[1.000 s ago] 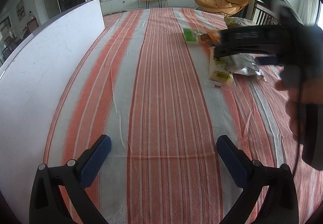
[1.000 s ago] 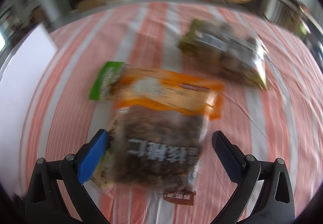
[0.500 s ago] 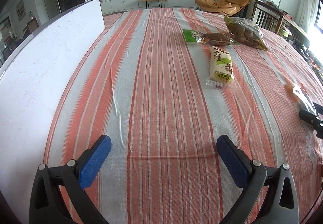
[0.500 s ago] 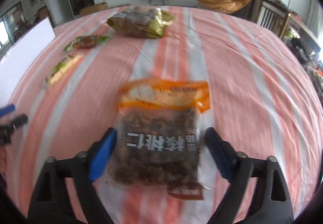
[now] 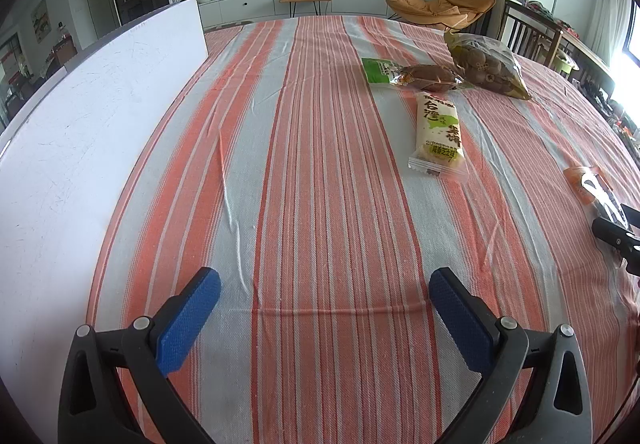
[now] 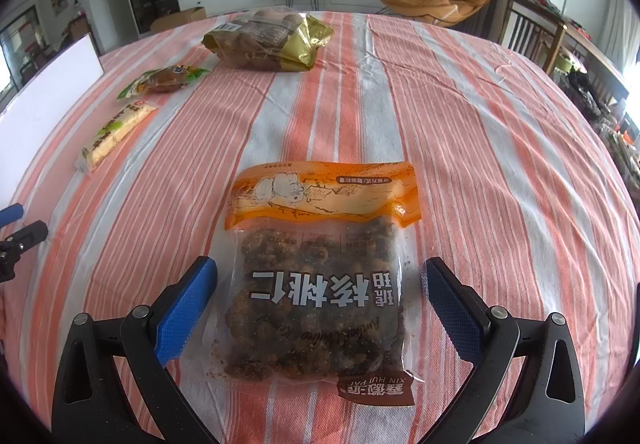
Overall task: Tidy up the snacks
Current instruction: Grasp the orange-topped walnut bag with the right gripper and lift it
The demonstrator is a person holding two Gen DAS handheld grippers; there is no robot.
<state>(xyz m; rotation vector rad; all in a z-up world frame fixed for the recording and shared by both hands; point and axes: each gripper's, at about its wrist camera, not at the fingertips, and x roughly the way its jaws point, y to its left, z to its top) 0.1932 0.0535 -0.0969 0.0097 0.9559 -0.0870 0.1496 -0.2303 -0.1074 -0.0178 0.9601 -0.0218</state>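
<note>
A clear bag of candied walnuts [image 6: 320,284] with an orange top lies flat on the striped tablecloth [image 6: 480,164]. My right gripper [image 6: 320,268] straddles it; its jaws are opening and the blue pads [image 6: 184,308] stand clear of the bag's sides. In the left wrist view the same bag [image 5: 588,184] shows at the right edge. My left gripper [image 5: 324,278] hovers open over bare cloth with nothing between its fingers. Farther back lie a long yellow-green snack pack [image 5: 438,134], a green-wrapped brown cake [image 5: 408,74] and a gold bag of round nuts [image 5: 486,66].
A white board [image 5: 80,124] stands along the table's left side. Wooden chairs [image 6: 532,32] are beyond the table's right edge. The three other snacks are grouped at the far left in the right wrist view, with the gold bag [image 6: 272,42] farthest back.
My right gripper carried the walnut bag away from above the other snacks toward the table's right side, laid it on the cloth, and its jaws have widened. The left gripper stayed still.
</note>
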